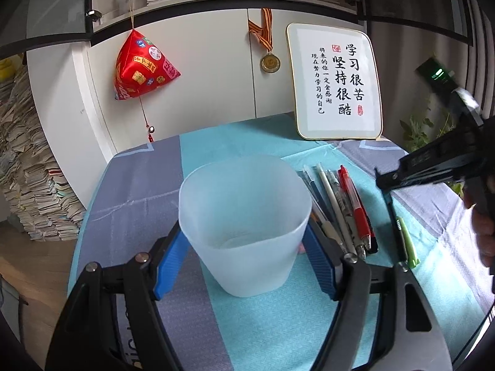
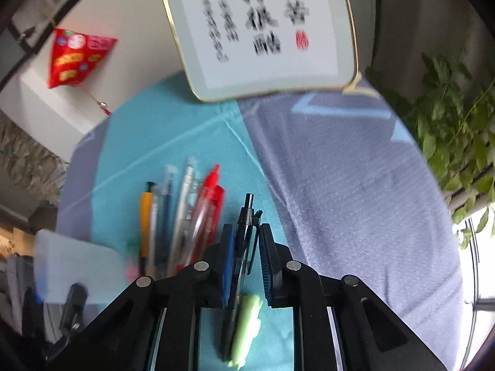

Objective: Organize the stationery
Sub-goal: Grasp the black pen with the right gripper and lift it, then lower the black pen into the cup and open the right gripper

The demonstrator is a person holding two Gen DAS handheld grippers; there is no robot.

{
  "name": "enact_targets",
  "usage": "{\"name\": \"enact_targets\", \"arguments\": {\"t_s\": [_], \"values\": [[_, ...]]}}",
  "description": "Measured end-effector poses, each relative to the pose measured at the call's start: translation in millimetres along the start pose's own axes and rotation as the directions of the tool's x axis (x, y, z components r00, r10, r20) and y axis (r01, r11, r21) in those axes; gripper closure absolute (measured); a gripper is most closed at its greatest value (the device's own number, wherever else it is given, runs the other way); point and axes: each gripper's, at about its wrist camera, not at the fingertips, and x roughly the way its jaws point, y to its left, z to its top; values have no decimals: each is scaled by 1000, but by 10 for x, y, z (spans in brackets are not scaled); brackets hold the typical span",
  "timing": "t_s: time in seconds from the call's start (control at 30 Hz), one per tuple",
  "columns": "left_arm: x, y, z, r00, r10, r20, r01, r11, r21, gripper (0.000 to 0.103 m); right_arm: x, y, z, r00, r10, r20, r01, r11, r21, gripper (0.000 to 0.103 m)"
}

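A translucent white cup (image 1: 246, 225) stands on the blue and grey tablecloth (image 1: 139, 191). My left gripper (image 1: 244, 247) is shut on the cup, blue pads against both sides. Several pens (image 1: 340, 207) lie in a row right of the cup, among them a red pen (image 1: 355, 204). A black pen (image 1: 396, 225) and a light green pen (image 1: 406, 238) lie further right. In the right wrist view my right gripper (image 2: 246, 244) has its jaws close around the black pen (image 2: 243, 238), which lies on the cloth beside the green pen (image 2: 246, 327). The cup (image 2: 77, 266) shows blurred at lower left.
A framed calligraphy board (image 1: 335, 82) leans at the table's back edge. A red pyramid ornament (image 1: 142, 68) and a medal (image 1: 269, 61) hang on the white cabinet. Green plants (image 2: 448, 123) stand off the table's right edge. Paper stacks (image 1: 27, 170) rise at left.
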Motion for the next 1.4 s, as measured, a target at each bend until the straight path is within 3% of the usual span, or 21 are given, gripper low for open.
{"name": "enact_targets", "arguments": {"t_s": [0.13,0.3,0.6,0.73,1.07,1.3,1.4], "values": [[-7,7,-13,1000,-11,9,11,1000,-4,32,-428,186,-22,994,58,97,-51,996,-73,87],[-11,-14,-27,1000,-11,18,11,1000,6,32,-910,553,-66,967,139,214,-96,975,-202,87],[-8,-23,-39,1000,-9,22,9,1000,2,33,-1369,912,-123,924,265,275,-169,929,-328,87],[-14,-12,-42,1000,-12,23,12,1000,-1,33,-1395,1072,-88,913,317,258,-212,907,-364,87],[-3,4,-43,1000,-17,25,17,1000,-7,33,-1254,1390,-96,910,351,222,-236,876,-420,87],[4,-10,-41,1000,-14,25,15,1000,-3,33,-1355,1458,-76,890,366,273,-221,869,-443,87],[4,-8,-41,1000,-15,25,15,1000,-4,33,-1206,1523,-102,904,338,263,-192,869,-456,87]]}}
